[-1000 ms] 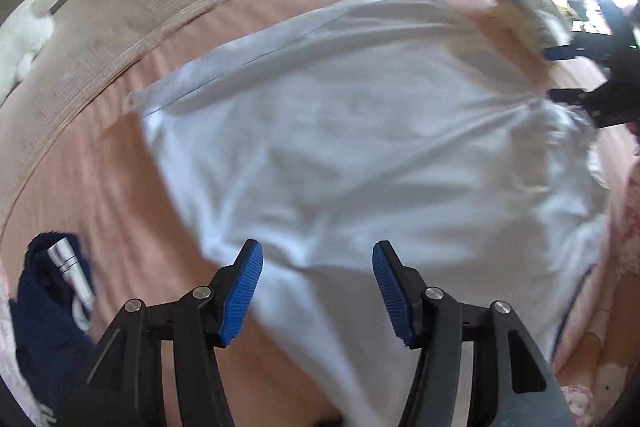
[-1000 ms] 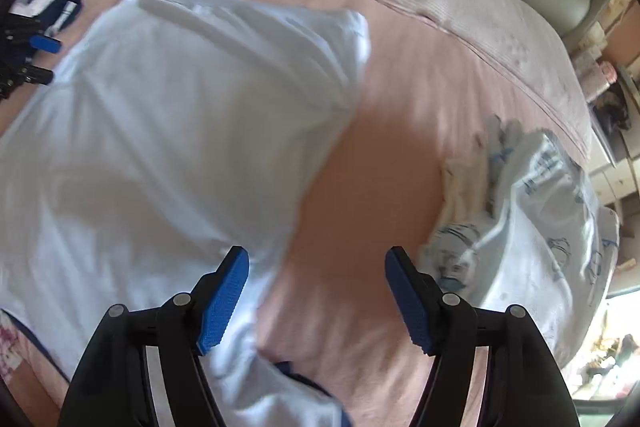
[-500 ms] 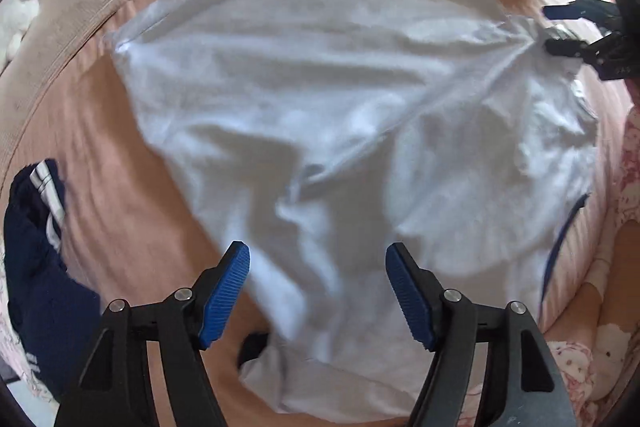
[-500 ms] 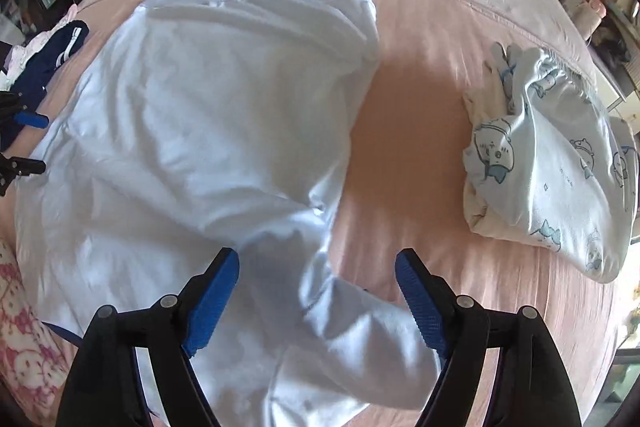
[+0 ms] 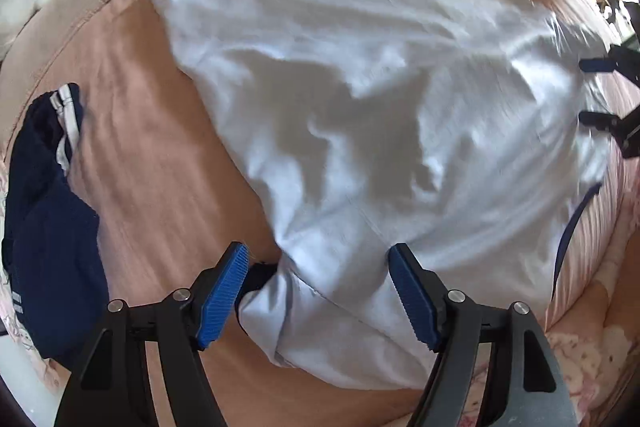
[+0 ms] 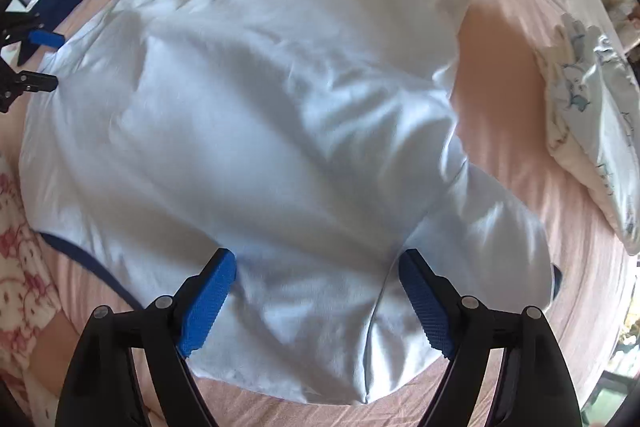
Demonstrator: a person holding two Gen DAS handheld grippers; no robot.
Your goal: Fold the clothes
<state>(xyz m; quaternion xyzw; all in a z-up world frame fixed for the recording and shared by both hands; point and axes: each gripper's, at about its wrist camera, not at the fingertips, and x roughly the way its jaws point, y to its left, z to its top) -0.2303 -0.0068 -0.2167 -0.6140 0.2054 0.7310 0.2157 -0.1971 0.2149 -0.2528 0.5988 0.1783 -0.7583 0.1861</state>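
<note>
The pale shirt point(image 6: 280, 107) lies spread on the bed point(image 6: 500, 99) — long axis from frame bottom to top, sleeves nearest. Both grippers — left gripper point(image 5: 316, 301), right gripper point(image 6: 316, 299) — point down, jaws just widened, gripping nothing.

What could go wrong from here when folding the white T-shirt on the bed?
1. The white T-shirt lies wrinkled, with one sleeve bunched, so a fold now may trap creases.
2. Both grippers, left and right, have just been opening with cloth below the jaws; closing might pinch two layers.
</note>
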